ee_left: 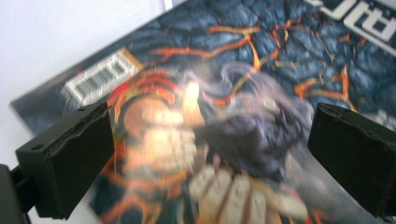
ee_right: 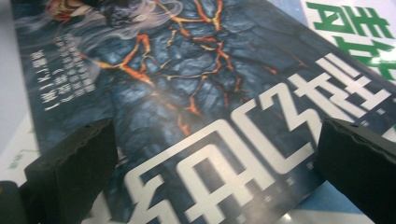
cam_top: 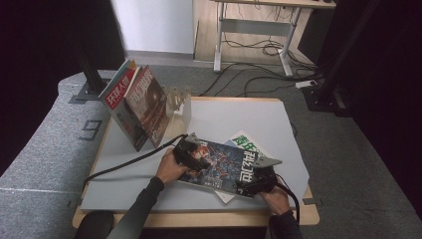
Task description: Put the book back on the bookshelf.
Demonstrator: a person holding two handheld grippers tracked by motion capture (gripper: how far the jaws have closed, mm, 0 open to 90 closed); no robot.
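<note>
the dark magazine (cam_top: 224,164) lies flat on the table (cam_top: 124,189), near the front edge, on top of a white magazine (cam_top: 245,142) with green letters that sticks out at about 1 o'clock from it. the left gripper (cam_top: 185,149) is over its left end and the right gripper (cam_top: 254,185) is at its right front corner. in both gripper views the jaws stand wide apart with the cover between them, so each gripper is spread and pinches nothing.

i think the next move is to lift this magazine, maybe toward the stand (cam_top: 179,107) at 11 o'clock, where two magazines (cam_top: 137,102) already lean. several things could go wrong. the cover looks glossy and thin, so a jaw may slide over it and not get under the edge. if a jaw goes too deep, it may take the white magazine together with the dark one. if only one end is caught, the magazine may bend and fall open.

some things are hard to see. the left gripper view is blurred. in the high view, the hands cover the jaws, so i cannot tell if the jaws touch the paper. the lower part of the white magazine is hidden.
</note>
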